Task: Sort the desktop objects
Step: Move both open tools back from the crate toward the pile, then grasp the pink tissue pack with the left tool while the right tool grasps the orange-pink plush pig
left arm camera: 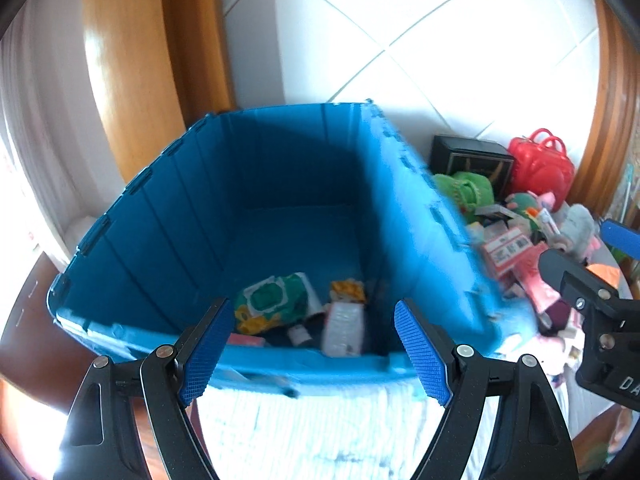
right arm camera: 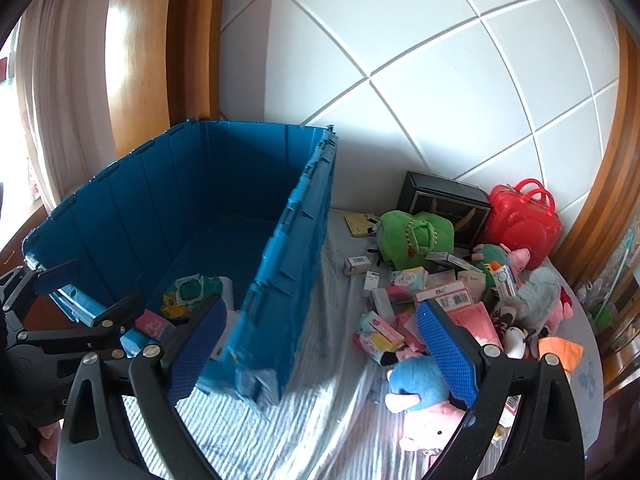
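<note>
While both tools hang empty, the sorting stands between one drop and the next pick. The left gripper point(left arm camera: 314, 344) hovers over the near rim of the blue crate point(left arm camera: 160, 216), jaws spread wide with nothing between them; below it on the crate floor lie a green wipes pack point(left arm camera: 272, 300), a small white box point(left arm camera: 344, 328) and a few other packets. The right gripper point(right arm camera: 320, 352) is likewise spread and empty, aimed at the cloth-covered table point(right arm camera: 332, 320) between the crate and the heap of unsorted things.

That heap sits just right of the crate: a green plush point(right arm camera: 416, 236), a red toy handbag point(right arm camera: 520, 224), a black box point(right arm camera: 444, 196), a blue-and-pink plush point(right arm camera: 420, 392) nearest the right tool, and many small cartons.

A good next pick probably takes one loose item at the heap's edge, such as the pastel carton point(right arm camera: 380, 336), gripped across its narrow faces so neighbours stay put. Soft plush likely needs a deeper bite. The carry should clear the crate's tall right wall before release.

Writing is scarce: a pink carton point(right arm camera: 448, 294) shows a barcode label with letters too blurred to read, and the left wrist view catches "DA" on the other tool's body.
</note>
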Motion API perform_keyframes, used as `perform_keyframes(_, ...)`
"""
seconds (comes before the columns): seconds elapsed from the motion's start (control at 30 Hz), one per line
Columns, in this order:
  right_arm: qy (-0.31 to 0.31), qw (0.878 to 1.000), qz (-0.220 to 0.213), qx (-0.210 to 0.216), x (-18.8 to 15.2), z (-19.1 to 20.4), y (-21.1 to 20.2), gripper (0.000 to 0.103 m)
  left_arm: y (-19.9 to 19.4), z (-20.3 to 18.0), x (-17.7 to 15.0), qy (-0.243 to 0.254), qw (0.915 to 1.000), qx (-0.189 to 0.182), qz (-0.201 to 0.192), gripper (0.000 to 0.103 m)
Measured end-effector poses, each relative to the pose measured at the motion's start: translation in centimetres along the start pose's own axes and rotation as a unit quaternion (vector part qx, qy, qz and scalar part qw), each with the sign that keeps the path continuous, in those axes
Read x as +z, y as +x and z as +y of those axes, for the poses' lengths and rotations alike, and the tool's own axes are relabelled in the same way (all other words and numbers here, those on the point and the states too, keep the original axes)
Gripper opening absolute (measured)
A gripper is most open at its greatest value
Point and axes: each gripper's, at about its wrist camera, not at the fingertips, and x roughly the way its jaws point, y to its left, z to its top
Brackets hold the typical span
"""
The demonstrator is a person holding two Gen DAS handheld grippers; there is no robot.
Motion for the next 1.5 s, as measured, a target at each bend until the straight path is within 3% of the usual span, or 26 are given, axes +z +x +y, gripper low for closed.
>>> perform_keyframes(0.17, 0.013, 1.0, -0.007, -0.002, -2.6, -5.4, -2.4, 0.098, -2.4, -5.5, -1.1, 0.007, 0.9999, -0.007, -0.012, 0.083)
perform_keyframes(0.4, 0.043, 0.999, -0.006, -0.004, -8.4, -15.9, -5.3, 0.102, -4.9, -15.3, -3.6, 0.012, 0.9995, -0.027, -0.015, 0.083)
perform_keyframes(0.67, 0.096, 0.994, 0.041, -0.019, -16.3, -26.9, -6.2, 0.102, -5.4, -25.8, -7.5, 0.044, 0.9976, -0.05, 0.018, 0.083)
perform_keyframes(0.87, 0.151, 0.987, 0.04, -0.034, -20.7, -33.4, -8.2, 0.103, -5.5, -31.5, -8.7, 0.084, 0.9949, -0.049, 0.025, 0.083)
perform_keyframes(1.13, 0.222, 0.97, 0.048, -0.086, -25.4, -40.5, -10.2, 0.103, -3.1, -34.5, -9.5, 0.11, 0.9921, -0.045, 0.041, 0.083)
perform_keyframes(1.5, 0.226, 0.962, 0.1, -0.12, -25.5, -44.2, -4.7, 0.103, 5.0, -35.5, -9.7, 0.104, 0.989, -0.051, 0.092, 0.083)
